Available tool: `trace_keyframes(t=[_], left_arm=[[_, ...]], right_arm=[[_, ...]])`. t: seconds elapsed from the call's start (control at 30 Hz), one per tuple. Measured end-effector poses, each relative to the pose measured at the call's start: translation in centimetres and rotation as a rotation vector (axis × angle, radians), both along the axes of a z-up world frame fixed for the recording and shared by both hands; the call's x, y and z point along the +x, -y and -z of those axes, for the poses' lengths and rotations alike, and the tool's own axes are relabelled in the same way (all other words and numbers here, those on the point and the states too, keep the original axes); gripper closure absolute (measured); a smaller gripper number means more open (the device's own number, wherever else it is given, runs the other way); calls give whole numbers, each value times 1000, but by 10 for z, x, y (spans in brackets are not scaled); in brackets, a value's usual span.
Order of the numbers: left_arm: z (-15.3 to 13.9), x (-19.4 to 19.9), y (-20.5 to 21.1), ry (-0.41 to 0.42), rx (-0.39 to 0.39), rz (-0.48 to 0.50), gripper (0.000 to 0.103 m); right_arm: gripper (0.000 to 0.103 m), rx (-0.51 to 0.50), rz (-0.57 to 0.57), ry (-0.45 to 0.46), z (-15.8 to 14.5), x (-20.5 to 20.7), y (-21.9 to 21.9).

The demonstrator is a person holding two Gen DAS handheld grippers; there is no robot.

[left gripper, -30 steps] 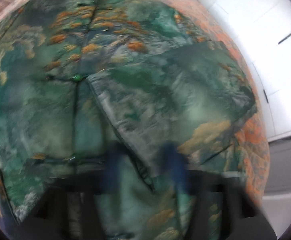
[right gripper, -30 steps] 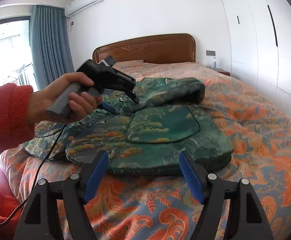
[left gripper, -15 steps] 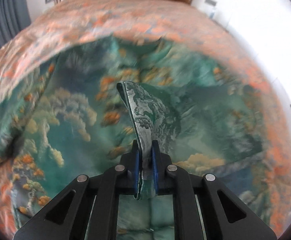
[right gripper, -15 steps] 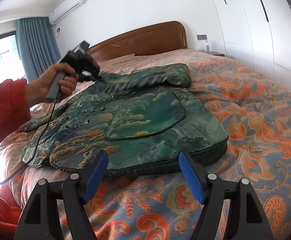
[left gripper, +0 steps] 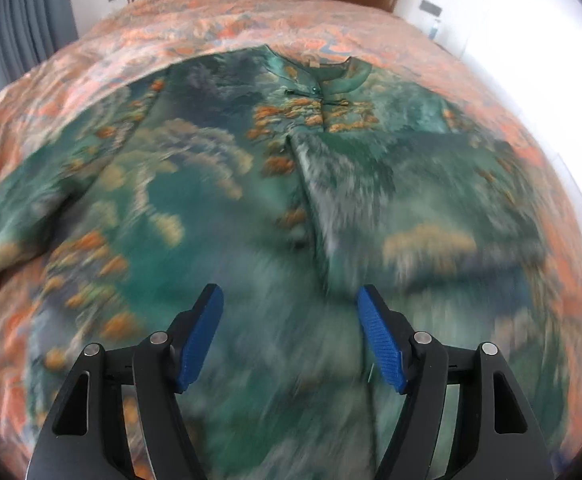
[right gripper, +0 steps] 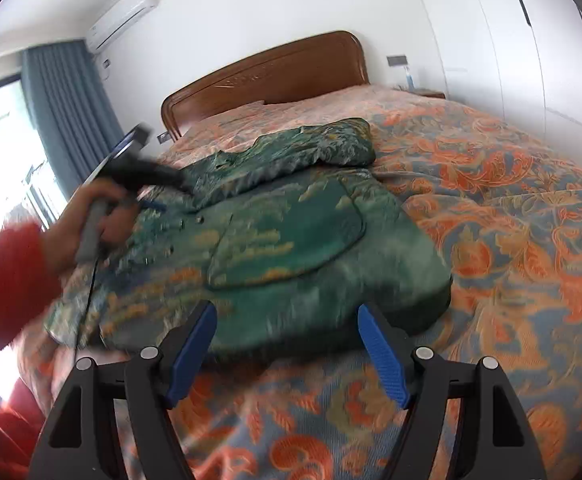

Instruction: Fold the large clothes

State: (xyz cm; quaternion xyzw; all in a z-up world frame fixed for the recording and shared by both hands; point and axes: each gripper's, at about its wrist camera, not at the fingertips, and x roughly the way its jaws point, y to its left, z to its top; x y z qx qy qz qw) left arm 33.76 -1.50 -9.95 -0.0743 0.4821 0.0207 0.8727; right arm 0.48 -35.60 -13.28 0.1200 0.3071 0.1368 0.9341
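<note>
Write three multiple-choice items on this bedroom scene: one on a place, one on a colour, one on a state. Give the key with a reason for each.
1. Where does the green jacket lie?
A. on the floor
B. on the bedspread
C. on a chair

2. What colour are the pads on the fingers of the left gripper?
A. blue
B. red
C. yellow

3. How does the right gripper stand?
A. shut on the jacket
B. shut on nothing
C. open, holding nothing

Key:
1 B, the jacket is spread over the orange patterned bedspread.
2 A, both pads show blue in the left wrist view.
3 C, its fingers stand wide apart above the bedspread, short of the jacket's hem.
</note>
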Motion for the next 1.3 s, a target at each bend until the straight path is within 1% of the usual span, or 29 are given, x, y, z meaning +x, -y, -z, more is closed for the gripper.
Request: trace_keyframes(t=[0.07, 0.13, 0.17, 0.23, 0.27, 0.3, 0.33, 0.4, 0.43, 0.47, 0.53, 0.6, 0.7, 0.73, 0.8, 0.87, 0.93, 1.0, 1.07, 1.1, 1.17, 1.23, 1.27, 1.3], left_arm=[[-7, -33, -5, 26, 15, 15, 29], [-10, -60, -11, 46, 2, 19, 27], [-12, -75, -14, 55, -13, 17, 27], [-14, -104, -18, 69, -36, 14, 26], [-14, -114, -19, 77, -44, 9, 26], [-15, -123, -20, 83, -49, 2, 25], [-14, -132, -22, 88, -55, -8, 25], [-13, -147, -28, 95, -72, -31, 24], [-12, -150, -30, 95, -79, -44, 24], [-9, -154, -33, 93, -91, -57, 24], [-2, -157, -37, 81, -115, -61, 24], [5, -158, -37, 67, -109, -47, 24], [17, -160, -40, 65, -97, -53, 24], [21, -160, -42, 61, -105, -53, 24], [25, -159, -44, 62, -109, -52, 24], [26, -161, -45, 75, -100, -47, 24], [25, -164, -47, 90, -99, -46, 24], [24, -166, -48, 99, -108, -45, 24], [22, -166, -49, 110, -126, -38, 24], [20, -166, -49, 114, -133, -34, 24], [19, -164, -49, 121, -144, -28, 24], [21, -163, -48, 120, -143, -24, 23], [22, -162, -47, 119, -136, -21, 23], [23, -162, -47, 119, -131, -17, 23]], right_arm=[[28, 25, -13, -28, -19, 22, 5], [28, -22, -30, -28, -39, 47, 5], [28, -69, -33, -18, -53, 70, 5], [28, -137, -32, -27, -71, 115, 2], [28, -155, -38, -32, -76, 137, 0], [28, -172, -60, -55, -79, 169, -3], [28, -177, -66, -83, -79, 199, -5], [28, -165, -76, -114, -74, 247, -11], [28, -165, -83, -112, -71, 267, -16], [28, -182, -91, -104, -64, 290, -25], [28, -228, -105, -138, -45, 319, -42], [28, -261, -117, -206, -20, 337, -55], [27, -364, -130, -317, 19, 352, -70], [27, -370, -132, -349, 27, 355, -72], [27, -379, -131, -373, 34, 359, -74], [27, -405, -144, -391, 29, 364, -78], [27, -413, -153, -376, 13, 375, -84], [27, -386, -131, -288, -17, 385, -81], [27, -365, -71, -248, -36, 406, -73], [27, -357, -47, -247, -39, 416, -70], [27, -329, 11, -271, -39, 443, -61], [27, -299, 60, -293, -31, 467, -55], [27, -290, 81, -290, -24, 477, -54], [27, -287, 93, -287, -17, 479, -53]])
